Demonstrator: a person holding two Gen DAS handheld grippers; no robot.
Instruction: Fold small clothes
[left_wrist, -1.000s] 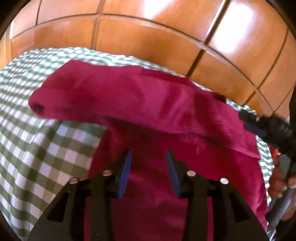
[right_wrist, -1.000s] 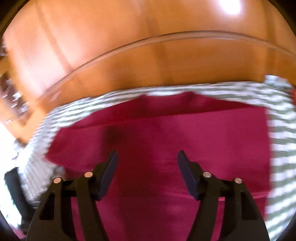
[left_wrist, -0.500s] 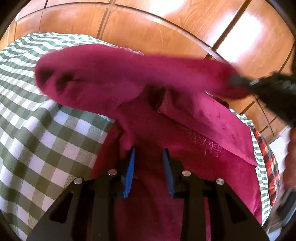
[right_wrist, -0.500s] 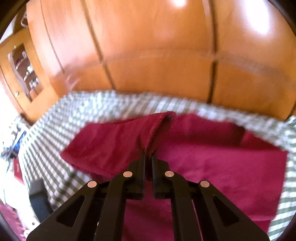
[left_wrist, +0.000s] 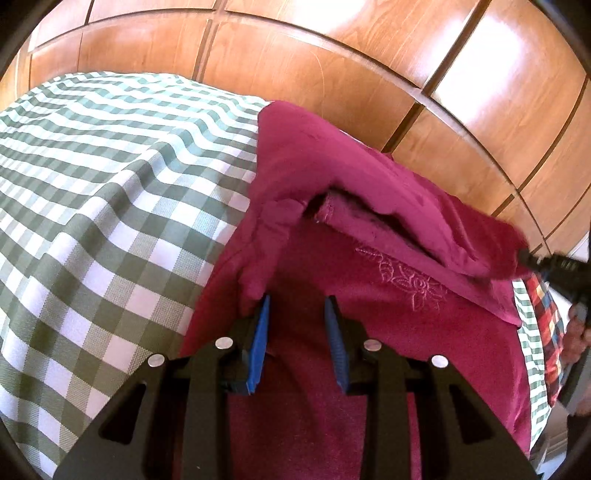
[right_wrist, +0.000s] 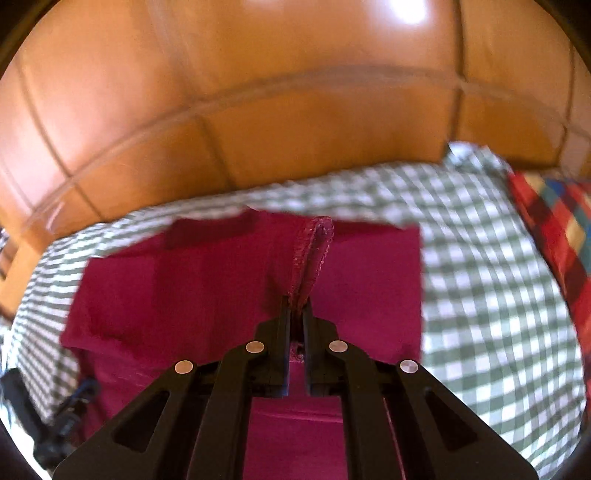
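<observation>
A dark red garment (left_wrist: 406, 332) with flower embroidery lies on a green-and-white checked cloth (left_wrist: 92, 184). My left gripper (left_wrist: 297, 314) stands low over its middle, blue pads apart, with a fold of fabric against the left pad (left_wrist: 260, 332) and nothing pinched. The right gripper (right_wrist: 297, 314) is shut on the hemmed cuff (right_wrist: 312, 258) of a sleeve, which sticks up from its jaws above the garment (right_wrist: 184, 288). In the left wrist view the right gripper (left_wrist: 554, 264) shows at the right edge, with the sleeve (left_wrist: 369, 192) drawn across the body towards it.
The checked cloth (right_wrist: 480, 277) spreads wide on both sides of the garment. A red multicoloured plaid cloth (right_wrist: 554, 229) lies at the right edge. Glossy wooden panels (left_wrist: 332, 74) rise close behind. A person's hand (left_wrist: 578, 325) is at the right.
The right gripper shut on the sleeve cuff and carried the sleeve from the left across the garment to the right. The left gripper stayed in place, pads still apart.
</observation>
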